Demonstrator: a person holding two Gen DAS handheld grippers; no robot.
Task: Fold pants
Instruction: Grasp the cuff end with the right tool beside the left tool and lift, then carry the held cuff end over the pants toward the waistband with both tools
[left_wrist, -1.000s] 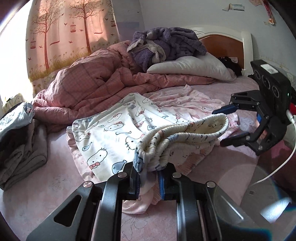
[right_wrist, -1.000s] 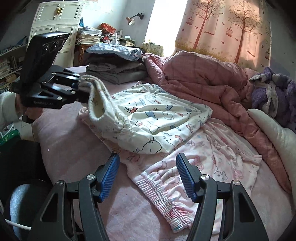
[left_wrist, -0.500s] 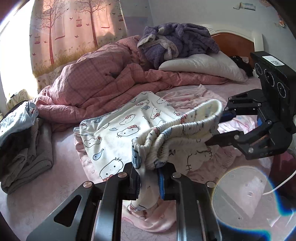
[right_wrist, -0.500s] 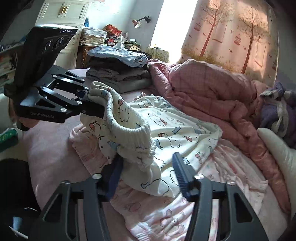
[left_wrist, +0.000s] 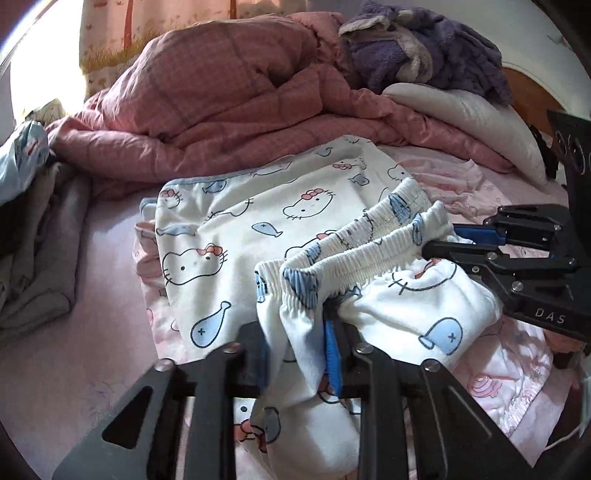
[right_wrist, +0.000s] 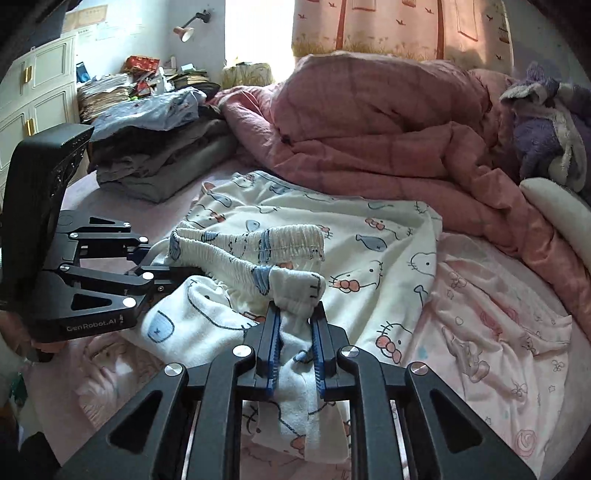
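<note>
While spread across the pink bed (left_wrist: 92, 332), over a second pale pink printed garment (right_wrist: 498, 332), cat-print white pants (left_wrist: 229, 240) with legs reaching away toward the heaped pink quilt (left_wrist: 221, 92), long axis near to far. Nearer, elastic waistband (left_wrist: 362, 240) doubled over and strung between both tools, about crosswise to that axis. Left gripper (left_wrist: 297, 350) at one waistband end, jaws opening, cloth hanging between, pads seemingly off it. Right gripper (right_wrist: 293, 332) at the other end, jaws closing, pads pinching a bunched corner. Both equally near. Only from the right wrist: the pinch itself, plus folded clothes (right_wrist: 159, 158) far left. Only from the left wrist: slack cloth between its parting jaws.
</note>
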